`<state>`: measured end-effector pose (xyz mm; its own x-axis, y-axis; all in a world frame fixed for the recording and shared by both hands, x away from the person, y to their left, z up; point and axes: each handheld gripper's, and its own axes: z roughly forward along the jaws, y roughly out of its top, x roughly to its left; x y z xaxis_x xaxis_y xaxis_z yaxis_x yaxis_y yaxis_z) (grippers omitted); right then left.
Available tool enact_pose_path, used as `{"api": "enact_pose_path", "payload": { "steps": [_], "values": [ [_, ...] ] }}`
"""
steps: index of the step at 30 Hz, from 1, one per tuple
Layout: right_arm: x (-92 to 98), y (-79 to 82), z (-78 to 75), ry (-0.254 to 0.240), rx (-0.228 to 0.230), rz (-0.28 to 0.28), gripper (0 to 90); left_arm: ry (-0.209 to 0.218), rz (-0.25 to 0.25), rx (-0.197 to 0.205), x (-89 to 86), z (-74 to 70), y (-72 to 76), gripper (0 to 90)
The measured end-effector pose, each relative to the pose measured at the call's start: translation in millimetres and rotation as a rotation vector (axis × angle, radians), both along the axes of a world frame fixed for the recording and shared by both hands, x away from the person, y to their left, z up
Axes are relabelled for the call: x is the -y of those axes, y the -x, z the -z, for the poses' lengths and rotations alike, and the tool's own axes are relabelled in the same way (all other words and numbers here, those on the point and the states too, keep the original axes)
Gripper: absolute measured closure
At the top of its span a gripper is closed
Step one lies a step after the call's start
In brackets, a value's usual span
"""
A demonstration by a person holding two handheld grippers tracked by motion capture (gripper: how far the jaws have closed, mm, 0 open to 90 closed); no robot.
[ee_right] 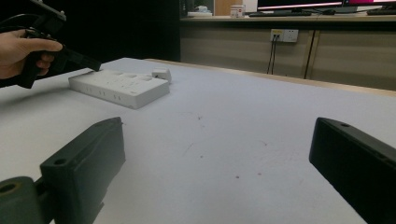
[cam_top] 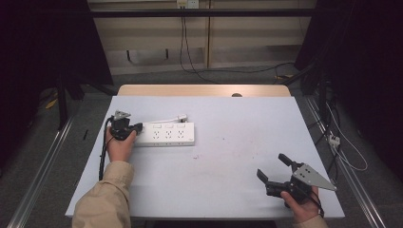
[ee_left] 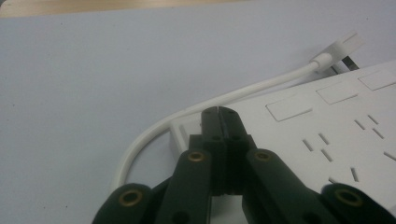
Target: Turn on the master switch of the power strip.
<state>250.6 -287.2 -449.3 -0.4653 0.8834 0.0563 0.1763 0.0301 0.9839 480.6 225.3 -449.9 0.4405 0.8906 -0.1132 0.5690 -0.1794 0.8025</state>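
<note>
A white power strip [cam_top: 166,134] with several sockets lies left of the table's middle; its white cord [ee_left: 196,109] curves round to a white plug [cam_top: 181,117] behind it. My left gripper [cam_top: 139,127] is shut, jaws pressed together with nothing between them, its tips [ee_left: 218,112] resting over the strip's left end [ee_left: 187,128]. My right gripper [cam_top: 273,166] is open near the front right, jaws wide apart over bare tabletop. In the right gripper view the power strip [ee_right: 119,87] lies far off to the left, with the left hand and its gripper [ee_right: 95,64] at its end.
The pale table top [cam_top: 228,142] has a wooden strip [cam_top: 204,90] along its far edge. Metal rails [cam_top: 43,161] run along both sides of the table. Cables [cam_top: 342,142] trail on the floor at right and behind. A wall socket [ee_right: 284,35] sits beyond the table.
</note>
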Motion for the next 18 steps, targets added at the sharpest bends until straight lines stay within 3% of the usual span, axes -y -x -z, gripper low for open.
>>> {"api": "enact_pose_path", "payload": {
  "steps": [2,3,18],
  "values": [
    [0.1,-0.1,-0.2,-0.005,0.003,0.003,3.1,0.01,-0.011,0.001,0.1,-0.8,-0.1,90.0],
    [0.4,-0.1,-0.1,-0.004,0.0,0.004,3.1,0.035,-0.019,-0.007,0.2,-1.4,-0.3,90.0],
    [0.7,0.2,-0.1,-0.007,-0.003,0.007,3.0,0.034,-0.039,-0.011,-2.0,-6.3,1.9,88.7]
  ]
}}
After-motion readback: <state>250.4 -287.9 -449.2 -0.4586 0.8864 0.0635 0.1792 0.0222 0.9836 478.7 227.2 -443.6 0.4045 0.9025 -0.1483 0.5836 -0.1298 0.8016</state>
